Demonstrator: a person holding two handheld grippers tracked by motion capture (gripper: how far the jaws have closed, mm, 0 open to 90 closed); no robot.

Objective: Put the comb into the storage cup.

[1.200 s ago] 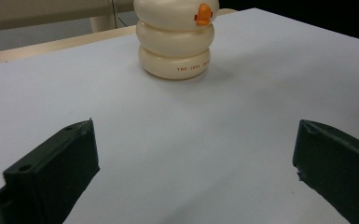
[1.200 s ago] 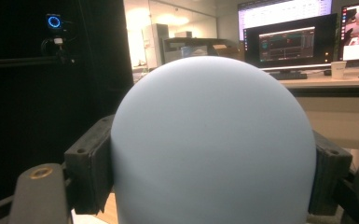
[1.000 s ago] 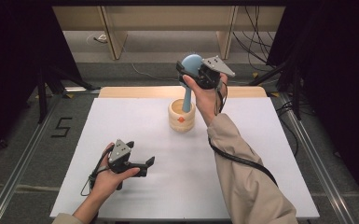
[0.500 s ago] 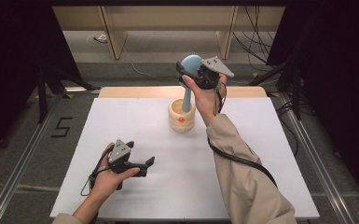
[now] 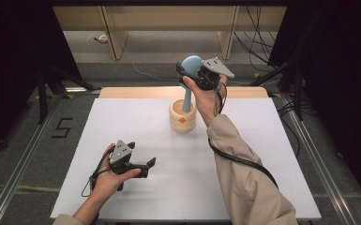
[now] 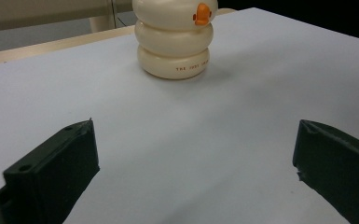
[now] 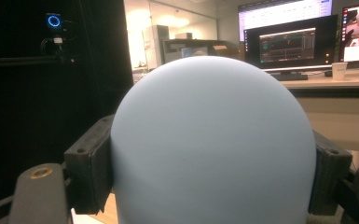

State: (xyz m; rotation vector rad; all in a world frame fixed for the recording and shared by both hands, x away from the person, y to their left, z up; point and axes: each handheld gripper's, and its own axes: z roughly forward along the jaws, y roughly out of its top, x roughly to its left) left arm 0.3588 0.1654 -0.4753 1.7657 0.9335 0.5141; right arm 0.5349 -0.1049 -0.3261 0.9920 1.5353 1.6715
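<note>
A cream ribbed holder point(image 5: 183, 117) with an orange mark stands at the back middle of the white table point(image 5: 262, 154). A light blue tool with a round head point(image 5: 191, 64) and a thin stem reaches down into the holder. My right gripper point(image 5: 191, 71) is shut on that round head above the holder; in the right gripper view the blue head point(image 7: 213, 144) sits between both jaws. My left gripper point(image 5: 147, 165) rests low over the table's front left, open, with nothing between its jaws. In the left gripper view the holder point(image 6: 174, 38) stands ahead, well beyond the jaws.
A wooden strip point(image 5: 136, 92) runs along the table's far edge. Metal rails point(image 5: 23, 154) flank the table on both sides. Behind it are wooden shelf legs point(image 5: 115, 37) and loose cables on the floor. Monitors point(image 7: 291, 39) on a desk show in the right gripper view.
</note>
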